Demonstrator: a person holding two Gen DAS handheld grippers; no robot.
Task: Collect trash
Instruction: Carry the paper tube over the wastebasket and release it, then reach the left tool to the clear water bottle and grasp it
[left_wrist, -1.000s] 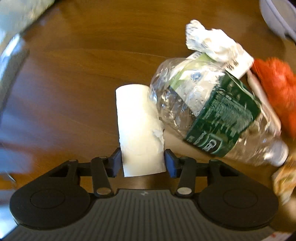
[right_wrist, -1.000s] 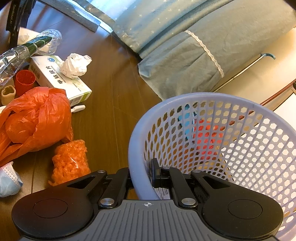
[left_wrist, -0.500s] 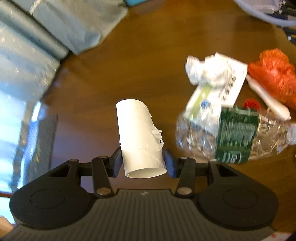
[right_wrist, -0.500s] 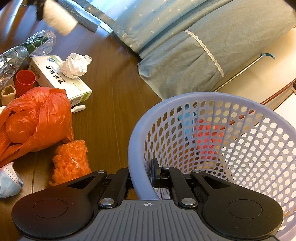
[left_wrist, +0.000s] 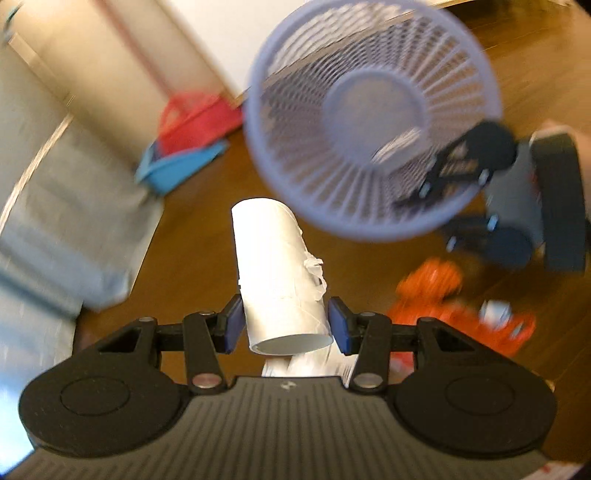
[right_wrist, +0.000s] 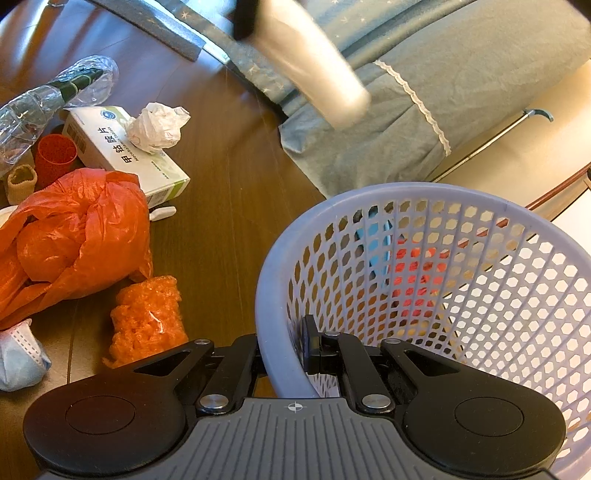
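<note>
The left gripper (left_wrist: 284, 326) clamped a white cardboard tube (left_wrist: 279, 273), its long axis pointing forward toward the lavender basket (left_wrist: 373, 122), ahead and to the right. The right gripper (right_wrist: 282, 354) pinched the basket's rim, steadying it on the floor.

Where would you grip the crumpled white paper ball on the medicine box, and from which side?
Take the crumpled paper ball across its middle, coming from above. It rests on the medicine box, so it sits raised with open sides. It looks soft and has no handle, so a grip across the widest part seems safest.
</note>
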